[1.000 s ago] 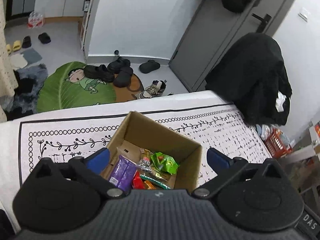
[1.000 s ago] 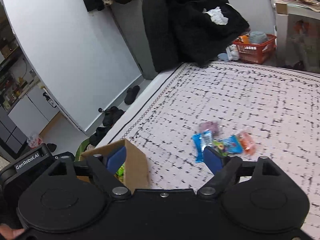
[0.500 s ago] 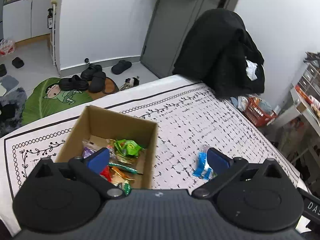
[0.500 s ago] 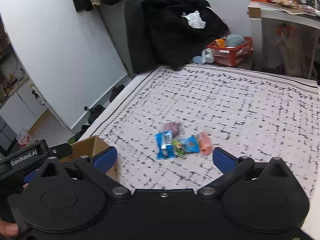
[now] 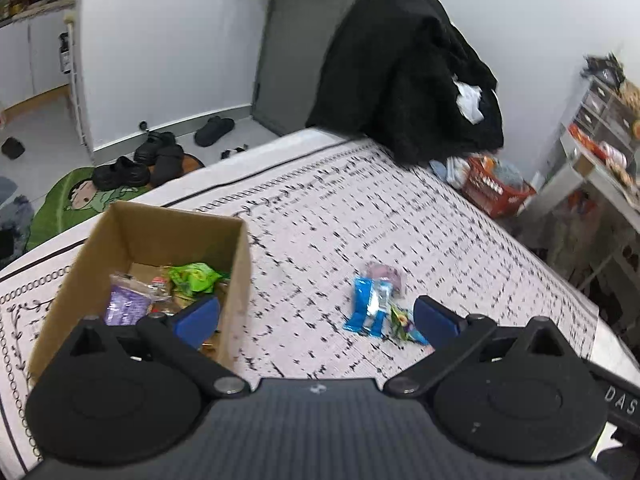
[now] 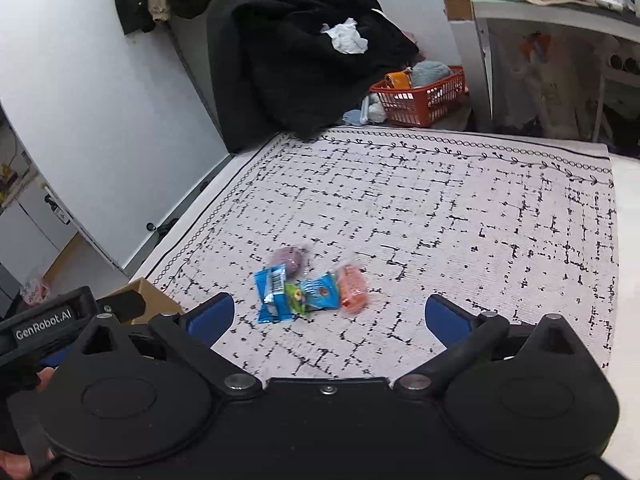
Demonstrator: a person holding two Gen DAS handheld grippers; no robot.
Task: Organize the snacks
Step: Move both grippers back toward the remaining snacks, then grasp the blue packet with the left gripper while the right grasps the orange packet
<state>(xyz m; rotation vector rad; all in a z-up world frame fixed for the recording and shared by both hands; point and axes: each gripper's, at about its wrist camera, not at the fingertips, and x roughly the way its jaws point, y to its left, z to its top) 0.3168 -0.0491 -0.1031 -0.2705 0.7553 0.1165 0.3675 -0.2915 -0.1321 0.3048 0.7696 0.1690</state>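
Four snack packets (image 6: 310, 290) beside box (image 5: 240, 248)

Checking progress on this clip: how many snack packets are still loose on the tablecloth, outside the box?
4, clustered together: a purple packet farthest back, a blue bar wrapper at left, a blue-green packet in the middle, an orange packet at right. Overlaps may hide another.

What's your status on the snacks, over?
Left gripper open, empty. Right gripper open, empty. Four snack packets loose on the cloth; box part filled. Nothing blocking.
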